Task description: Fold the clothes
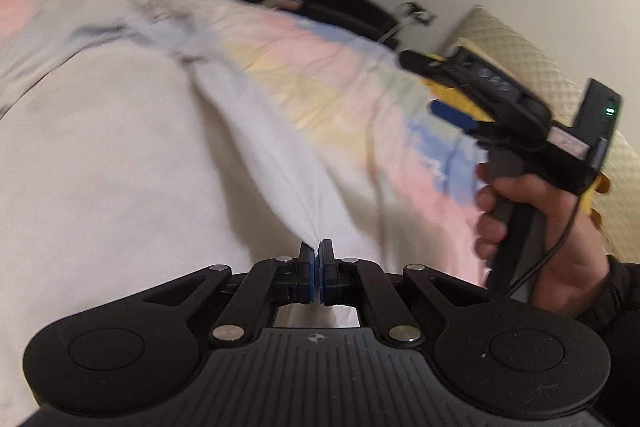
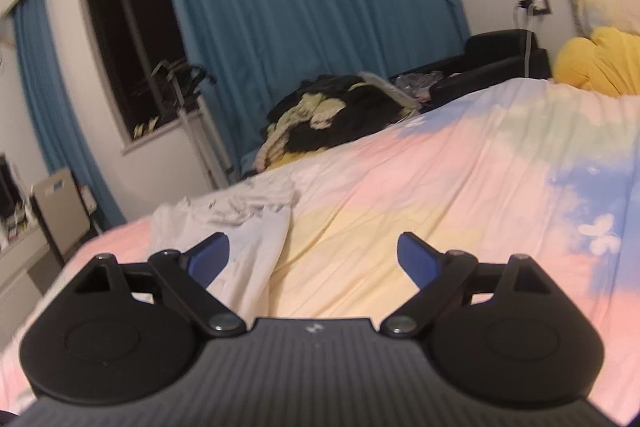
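Left wrist: left gripper (image 1: 319, 247) pinched on white garment (image 1: 260, 131); right gripper (image 2: 313, 259) wide, empty.

Bed (image 2: 440, 187) w/ a pastel cover, pink/yellow/blue patches. White garment (image 2: 240, 227) lies crumpled on it, left side. Dark + yellowish clothes pile (image 2: 332, 115) sits at the far edge. Yellow cushion (image 2: 596, 63) on the far right by the headboard.
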Action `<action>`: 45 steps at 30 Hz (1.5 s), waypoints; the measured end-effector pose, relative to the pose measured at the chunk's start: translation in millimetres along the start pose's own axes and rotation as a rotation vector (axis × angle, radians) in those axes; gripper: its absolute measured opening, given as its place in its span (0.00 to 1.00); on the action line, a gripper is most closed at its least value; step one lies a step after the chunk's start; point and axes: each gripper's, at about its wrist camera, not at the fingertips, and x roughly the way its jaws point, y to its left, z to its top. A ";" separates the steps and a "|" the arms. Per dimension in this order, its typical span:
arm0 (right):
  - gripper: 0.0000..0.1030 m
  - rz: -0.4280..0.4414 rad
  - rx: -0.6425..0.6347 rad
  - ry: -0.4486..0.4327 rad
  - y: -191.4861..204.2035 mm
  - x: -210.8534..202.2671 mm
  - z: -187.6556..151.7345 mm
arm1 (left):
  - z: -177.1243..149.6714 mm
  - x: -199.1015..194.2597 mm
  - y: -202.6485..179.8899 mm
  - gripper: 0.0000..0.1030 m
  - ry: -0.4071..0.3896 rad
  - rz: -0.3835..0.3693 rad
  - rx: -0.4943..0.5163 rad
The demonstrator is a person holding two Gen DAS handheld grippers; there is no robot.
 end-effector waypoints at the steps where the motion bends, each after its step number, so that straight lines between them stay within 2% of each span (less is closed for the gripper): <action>1: 0.88 0.008 -0.017 0.018 5.5 3.8 -3.6 | -4.0 0.3 7.5 0.02 0.014 0.023 -0.021; 4: 0.88 0.032 -0.068 0.074 22.2 15.3 -14.3 | -9.6 11.3 19.1 0.03 0.062 0.080 -0.033; 6: 0.83 0.080 -0.097 0.119 36.5 26.4 -24.3 | -10.5 15.2 17.7 0.03 0.074 0.101 -0.011; 8: 0.64 0.129 -0.111 0.161 48.4 36.3 -33.4 | -10.2 11.5 13.3 0.05 0.065 0.108 0.017; 9: 0.59 0.153 -0.109 0.181 52.9 40.5 -37.5 | -10.0 8.0 12.9 0.05 0.066 0.110 0.023; 11: 0.39 0.201 -0.106 0.221 61.9 49.0 -45.7 | -10.2 -0.7 15.3 0.13 0.072 0.104 0.021; 13: 0.30 0.217 -0.119 0.250 68.1 55.4 -52.8 | -9.8 -10.8 20.0 0.22 0.090 0.099 0.011; 15: 0.29 0.225 -0.133 0.288 75.8 62.6 -61.0 | -7.6 -30.7 25.0 0.30 0.097 0.095 0.018; 17: 0.29 0.220 -0.145 0.348 82.2 71.4 -72.3 | -3.5 -59.7 31.5 0.46 0.080 0.105 0.043; 18: 0.28 0.210 -0.151 0.386 82.8 77.2 -78.0 | 2.4 -75.5 37.2 0.49 0.064 0.127 0.041; 20: 0.28 0.189 -0.164 0.462 83.9 88.9 -89.4 | 18.2 -108.2 52.6 0.53 0.027 0.183 0.029; 22: 0.28 0.175 -0.193 0.493 84.8 97.8 -98.1 | 36.6 -136.2 72.6 0.56 0.004 0.262 0.016; 24: 0.28 0.172 -0.193 0.498 86.5 100.0 -98.6 | 53.4 -149.5 93.7 0.69 0.031 0.343 0.035; 25: 0.28 0.175 -0.184 0.497 84.8 99.8 -97.9 | 58.7 -148.6 105.5 0.73 0.076 0.375 0.043; 27: 0.29 0.181 -0.168 0.494 81.3 98.7 -96.5 | 67.8 -145.7 127.2 0.73 0.159 0.438 0.067; 30: 0.29 0.186 -0.154 0.492 77.2 95.0 -93.6 | 71.5 -134.5 147.8 0.73 0.236 0.520 0.142; 33: 0.29 0.188 -0.144 0.492 75.2 93.1 -92.2 | 68.3 -123.0 163.1 0.73 0.306 0.524 0.169; 36: 0.29 0.191 -0.132 0.492 73.4 94.0 -91.8 | 59.3 -119.2 173.2 0.71 0.343 0.532 0.181; 39: 0.29 0.193 -0.112 0.493 71.0 95.6 -91.3 | 54.7 -118.5 178.8 0.66 0.372 0.501 0.179; 40: 0.29 0.194 -0.106 0.493 70.5 96.6 -91.4 | 53.7 -118.1 180.3 0.60 0.380 0.489 0.179; 41: 0.29 0.195 -0.101 0.493 70.0 97.5 -91.5 | 53.2 -117.0 179.7 0.45 0.394 0.481 0.183; 42: 0.29 0.195 -0.098 0.493 69.6 97.7 -91.3 | 52.3 -115.9 175.9 0.36 0.408 0.479 0.198; 44: 0.29 0.196 -0.092 0.493 68.8 97.8 -90.8 | 50.3 -113.9 168.2 0.10 0.437 0.475 0.227; 45: 0.29 0.197 -0.088 0.492 68.3 98.3 -91.3 | 49.3 -112.9 164.3 0.06 0.451 0.473 0.242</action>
